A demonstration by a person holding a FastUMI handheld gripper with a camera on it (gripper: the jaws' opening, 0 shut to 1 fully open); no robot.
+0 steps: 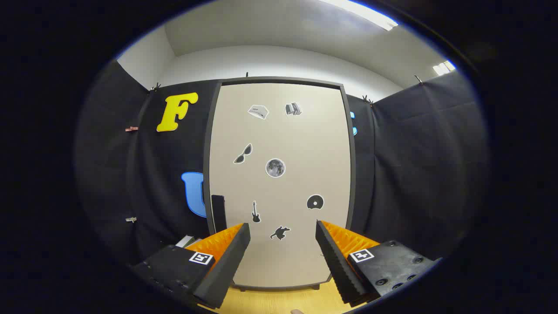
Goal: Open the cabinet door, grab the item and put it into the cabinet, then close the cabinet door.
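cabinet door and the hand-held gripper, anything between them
Nothing: in the gripper view the hand-held gripper is open, its fingers empty, and the shut cabinet door stands straight ahead beyond them.

What you could not make out

The gripper (pixel 282 235) stood open with nothing between its fingers, which covered the door's (pixel 279 174) lower corners. Your left finger (pixel 226 257) hid most of a pale thing (pixel 186 240) by the cabinet's foot; what it was stayed unclear. The dark handle (pixel 218 213) was too small to read its shape.
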